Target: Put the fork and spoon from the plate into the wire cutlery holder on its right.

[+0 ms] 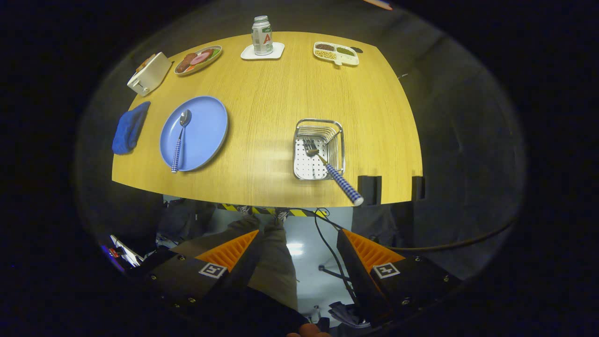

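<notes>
Jaws of the gripper (299, 248) stand wide apart, holding nothing. Well beyond them, the wire cutlery holder (319, 149) contains the fork (333, 172), handle leaning out. Farther left, the spoon (179, 139) lies on the blue plate (206, 131).

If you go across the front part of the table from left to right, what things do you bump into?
Blue cloth → blue plate with the spoon on it → wire cutlery holder with the fork in it. The open gripper hangs back off the table.
</notes>
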